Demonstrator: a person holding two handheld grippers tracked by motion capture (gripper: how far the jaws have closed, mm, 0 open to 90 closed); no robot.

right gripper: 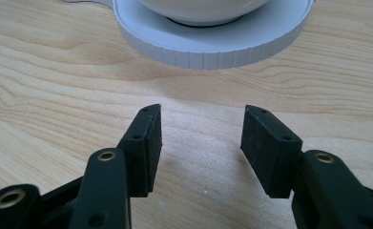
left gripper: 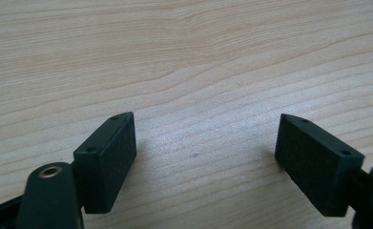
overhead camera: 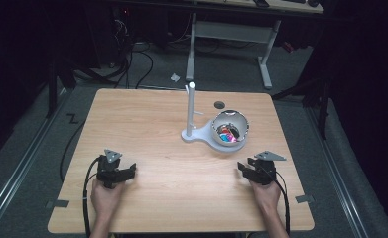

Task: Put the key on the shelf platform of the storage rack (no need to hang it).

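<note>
A white bowl [overhead camera: 241,124] with several small coloured pieces [overhead camera: 227,135] inside sits tilted on a white stand base [overhead camera: 195,135] at the table's middle right. A thin white post [overhead camera: 191,106] rises from that base. My left gripper [overhead camera: 132,170] rests low on the wood near the front left, open, with bare wood between its pads [left gripper: 108,160]. My right gripper [overhead camera: 241,168] rests near the front right, open and holding nothing. In the right gripper view the stand's round ribbed rim [right gripper: 212,50] lies just beyond my right gripper [right gripper: 201,145].
The wooden table [overhead camera: 147,124] has a small round dark hole [overhead camera: 220,104] behind the bowl. Beyond the far edge stand a desk frame [overhead camera: 231,34] and floor cables [overhead camera: 137,59]. Metal rails [overhead camera: 28,148] run along the floor at both sides.
</note>
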